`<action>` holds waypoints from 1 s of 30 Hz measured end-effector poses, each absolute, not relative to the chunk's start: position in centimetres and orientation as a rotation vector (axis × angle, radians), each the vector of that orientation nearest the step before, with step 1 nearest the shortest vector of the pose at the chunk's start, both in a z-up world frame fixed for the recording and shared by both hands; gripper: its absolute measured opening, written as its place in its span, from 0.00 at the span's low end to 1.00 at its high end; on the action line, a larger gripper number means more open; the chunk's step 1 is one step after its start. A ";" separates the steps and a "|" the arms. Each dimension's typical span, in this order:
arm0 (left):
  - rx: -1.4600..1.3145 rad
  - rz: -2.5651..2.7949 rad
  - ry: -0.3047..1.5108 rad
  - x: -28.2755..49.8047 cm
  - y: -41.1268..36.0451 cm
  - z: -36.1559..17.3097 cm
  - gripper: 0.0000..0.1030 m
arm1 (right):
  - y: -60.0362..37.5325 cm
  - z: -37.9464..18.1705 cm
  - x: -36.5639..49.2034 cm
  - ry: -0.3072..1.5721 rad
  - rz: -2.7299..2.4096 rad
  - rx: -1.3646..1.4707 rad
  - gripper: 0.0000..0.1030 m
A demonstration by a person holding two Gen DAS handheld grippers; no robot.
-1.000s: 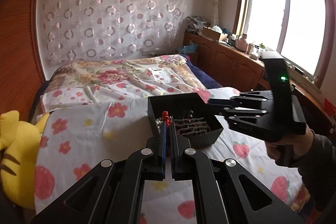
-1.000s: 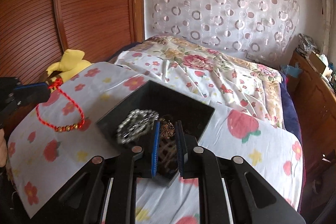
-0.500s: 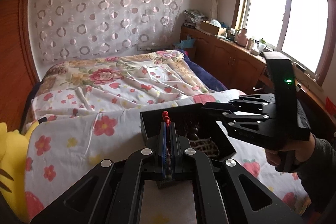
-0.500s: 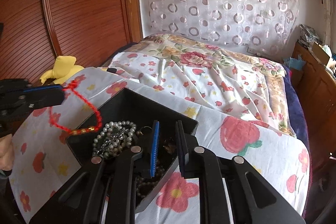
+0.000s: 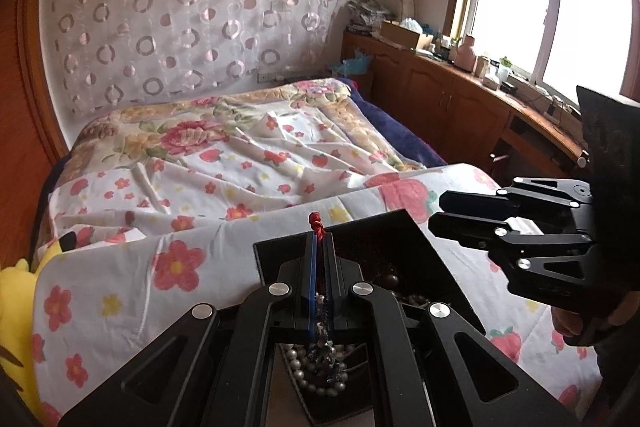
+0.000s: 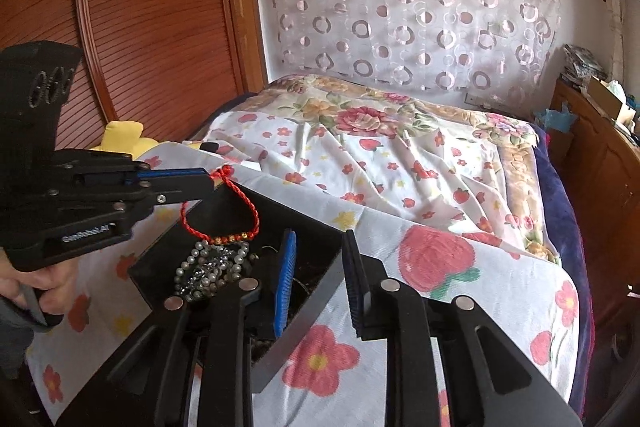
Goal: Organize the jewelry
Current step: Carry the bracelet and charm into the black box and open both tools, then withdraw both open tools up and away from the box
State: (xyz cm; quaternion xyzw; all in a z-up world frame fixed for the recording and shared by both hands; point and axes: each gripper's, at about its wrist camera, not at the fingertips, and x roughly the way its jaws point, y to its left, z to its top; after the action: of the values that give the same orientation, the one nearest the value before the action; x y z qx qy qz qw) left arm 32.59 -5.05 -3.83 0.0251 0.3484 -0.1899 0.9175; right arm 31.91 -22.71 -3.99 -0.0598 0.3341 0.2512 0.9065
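Over the black jewelry box (image 6: pixel 296 307), the right gripper (image 6: pixel 320 279) straddles its near wall, jaws opening, pads clear of it. Beyond, the left gripper (image 6: pixel 200 183) pinches a red cord bracelet (image 6: pixel 224 223) dangling above the pearl strand (image 6: pixel 212 263) inside.

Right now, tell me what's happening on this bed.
A person with a gripper in each hand is sorting jewelry. The left gripper is shut on a red cord bracelet, dangling it over a black tray that holds a pearl bracelet. The right gripper straddles the tray's wall, its jaws opening, holding nothing.
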 end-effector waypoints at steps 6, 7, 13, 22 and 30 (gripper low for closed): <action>0.058 -0.388 0.733 32.9 -5.6 -4.7 0.02 | -23.0 -4.1 31.4 0.688 0.512 -0.119 0.25; 0.058 -0.386 0.732 33.0 -5.6 -4.7 0.02 | -23.0 -4.1 31.4 0.688 0.512 -0.117 0.25; 0.054 -0.371 0.713 33.2 -5.5 -4.6 0.43 | -23.2 -4.1 31.0 0.691 0.503 -0.108 0.25; 0.031 -0.317 0.688 32.2 -4.4 -4.2 0.76 | -23.8 -3.8 29.6 0.668 0.454 -0.072 0.38; 0.019 -0.308 0.660 30.1 -3.7 -3.3 0.91 | -24.5 -3.6 28.2 0.646 0.431 -0.058 0.47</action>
State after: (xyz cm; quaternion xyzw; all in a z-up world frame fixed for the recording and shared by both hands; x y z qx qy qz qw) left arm 30.05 -3.66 -3.31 0.0090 0.3226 -0.1508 0.9344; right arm 28.19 -24.45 -3.59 -0.0281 0.3149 0.2100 0.9252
